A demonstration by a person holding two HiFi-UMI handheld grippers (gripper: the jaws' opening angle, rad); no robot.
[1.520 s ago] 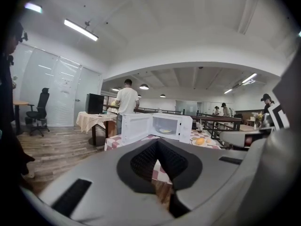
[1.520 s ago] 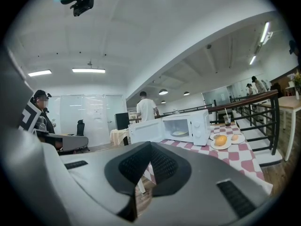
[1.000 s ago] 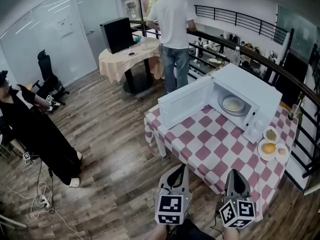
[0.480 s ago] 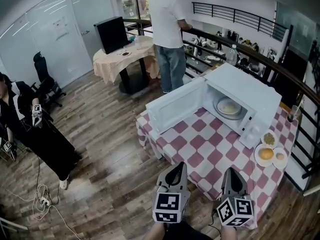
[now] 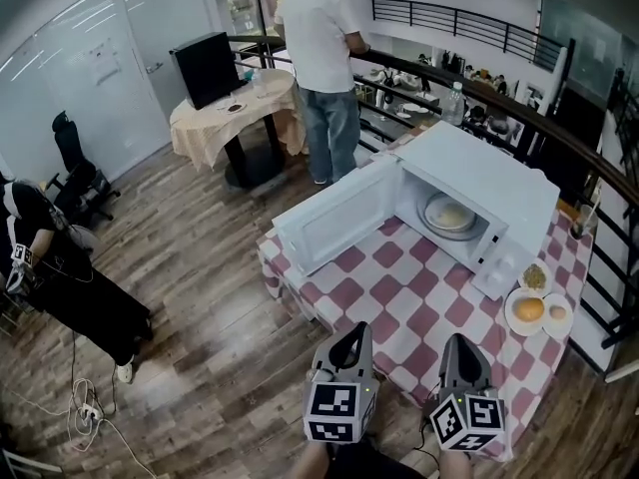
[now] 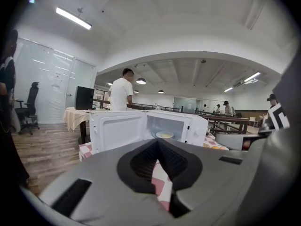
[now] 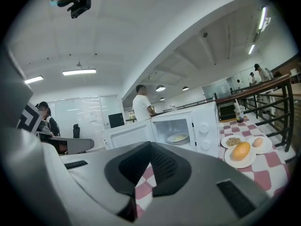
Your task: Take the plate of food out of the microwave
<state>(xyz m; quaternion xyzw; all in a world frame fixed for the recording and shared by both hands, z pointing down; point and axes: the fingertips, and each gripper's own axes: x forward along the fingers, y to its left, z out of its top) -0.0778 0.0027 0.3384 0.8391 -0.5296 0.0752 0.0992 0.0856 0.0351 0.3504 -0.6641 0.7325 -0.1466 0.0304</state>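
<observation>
Standing back from the checked table [image 5: 399,297], the person held both tools low and short of its near edge. The left gripper [image 5: 351,335] had its jaws pressed together with nothing between them, and the right gripper [image 5: 457,343] looked the same, closed and empty. The white microwave [image 5: 489,178] sat on the table with its door [image 5: 334,218] swung wide to the left. The plate of food [image 5: 449,214] lay flat inside the cavity, well apart from both grippers.

From where I stood, several things looked likely to go wrong. With both pairs of jaws closed, a reach straight in would only shove the plate toward the back wall, so they needed to open first. The plate sat low and flat, so 1 jaw would have to slip under its rim. A pinch on 1 side alone seemed likely to let the far side droop and the food slide off. A plate lifted too little might catch the lower lip of the opening on the way out. The open door jutted into the left gripper's path and could be knocked. The 2 dishes [image 5: 529,310] just right of the microwave sat near the table's edge, where the right gripper could sweep them off.
</observation>
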